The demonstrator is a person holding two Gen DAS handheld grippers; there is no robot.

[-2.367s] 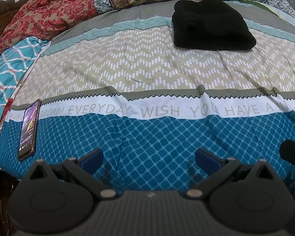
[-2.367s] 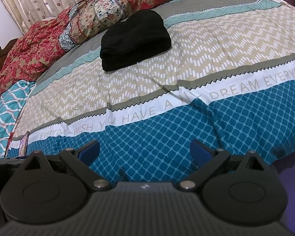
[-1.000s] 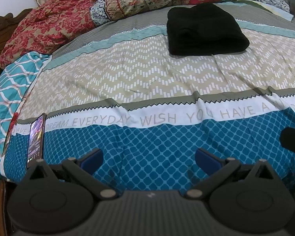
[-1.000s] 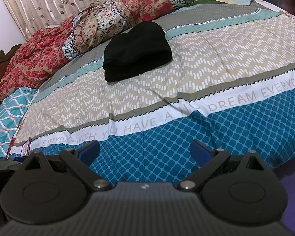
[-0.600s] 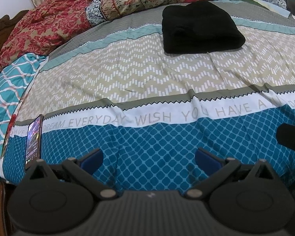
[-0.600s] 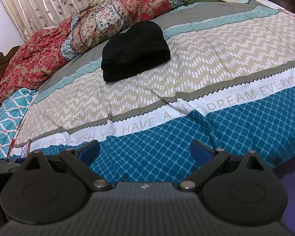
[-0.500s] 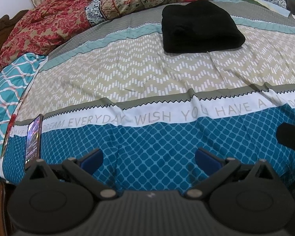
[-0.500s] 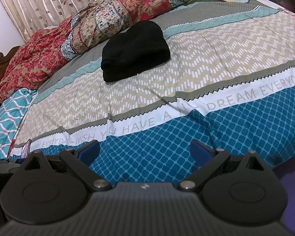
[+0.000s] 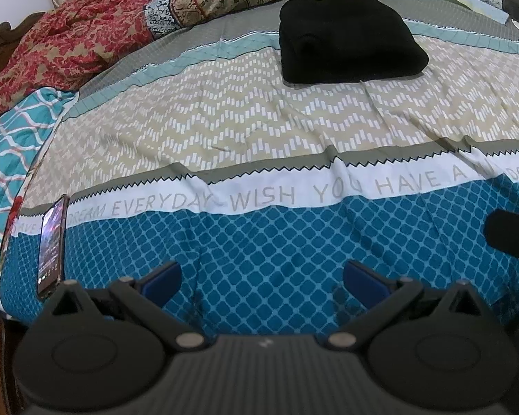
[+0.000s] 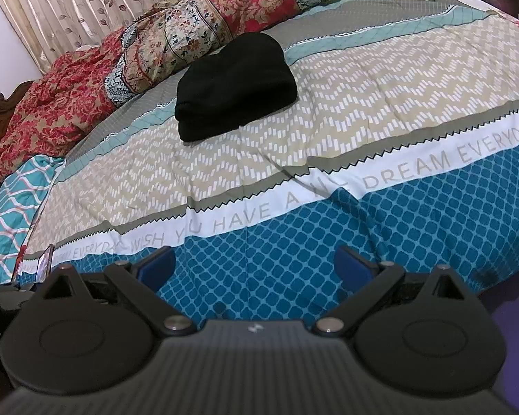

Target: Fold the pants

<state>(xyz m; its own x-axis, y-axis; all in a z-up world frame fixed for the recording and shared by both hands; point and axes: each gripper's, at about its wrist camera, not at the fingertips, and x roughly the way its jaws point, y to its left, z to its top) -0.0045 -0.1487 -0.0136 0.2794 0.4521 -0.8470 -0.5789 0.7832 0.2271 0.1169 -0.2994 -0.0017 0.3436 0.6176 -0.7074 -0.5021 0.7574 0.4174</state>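
Observation:
The black pants [image 9: 349, 38] lie folded into a compact thick stack on the far part of the bed, on the beige zigzag band of the bedspread [image 9: 259, 128]. They also show in the right wrist view [image 10: 235, 86]. My left gripper [image 9: 261, 276] is open and empty, held over the blue band at the bed's near edge, far from the pants. My right gripper [image 10: 254, 264] is open and empty too, over the same near edge. Its dark body shows at the right edge of the left wrist view [image 9: 512, 238].
A phone [image 9: 52, 245] lies on the bedspread near the left edge. A crumpled red floral quilt [image 9: 86, 38] and patterned pillows [image 10: 207, 34] lie along the far side. A teal patterned cloth [image 9: 7, 145] hangs at the left. Curtains [image 10: 69, 10] hang behind.
Both grippers stay open and empty and have only drifted slightly; the folded pants and the phone have not moved.

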